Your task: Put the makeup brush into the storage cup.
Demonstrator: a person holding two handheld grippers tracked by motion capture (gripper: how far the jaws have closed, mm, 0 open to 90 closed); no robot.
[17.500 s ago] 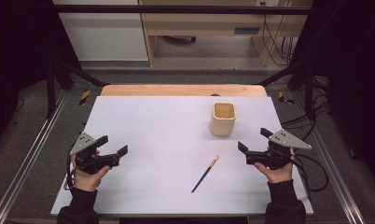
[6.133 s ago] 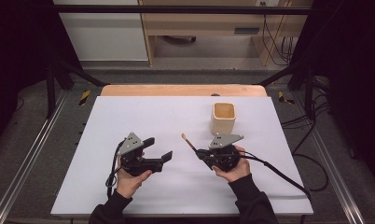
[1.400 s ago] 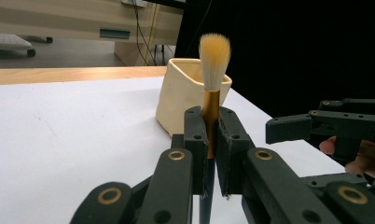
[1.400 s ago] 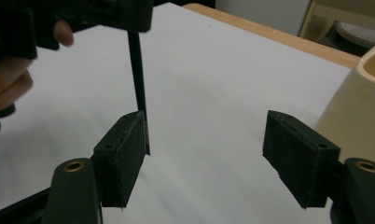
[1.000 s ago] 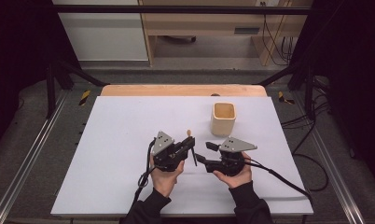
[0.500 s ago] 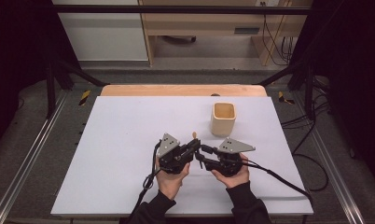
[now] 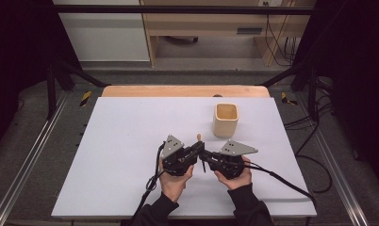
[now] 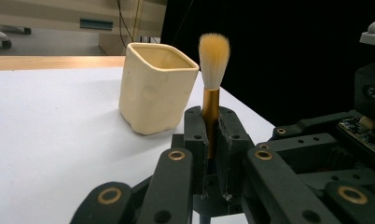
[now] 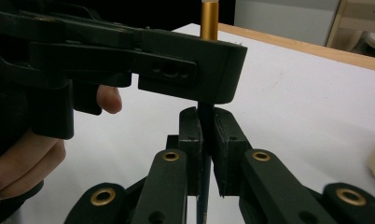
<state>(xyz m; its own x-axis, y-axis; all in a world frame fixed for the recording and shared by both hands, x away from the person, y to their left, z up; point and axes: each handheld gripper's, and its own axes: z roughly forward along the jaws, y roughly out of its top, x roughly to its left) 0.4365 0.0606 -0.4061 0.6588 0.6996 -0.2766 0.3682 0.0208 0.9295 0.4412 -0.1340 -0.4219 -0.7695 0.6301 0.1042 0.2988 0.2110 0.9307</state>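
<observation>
Centrally, near the front of the white table (image 7: 131,141), two hand-held tools meet tip to tip around a paintbrush (image 8: 212,84). From above, the brush is mostly hidden between them; its tan bristle end shows above the jaws. The brush stands upright, bristles up, dark handle down. The left tool (image 7: 193,153) clamps the gold ferrule; the right tool (image 7: 205,155) has just been closing and appears to grip the handle lower down. A cream cup (image 7: 226,120) stands nearby.

Brush (image 7: 199,138) stands upright between both grippers, cup (image 7: 225,119) apparently just behind-right.
</observation>
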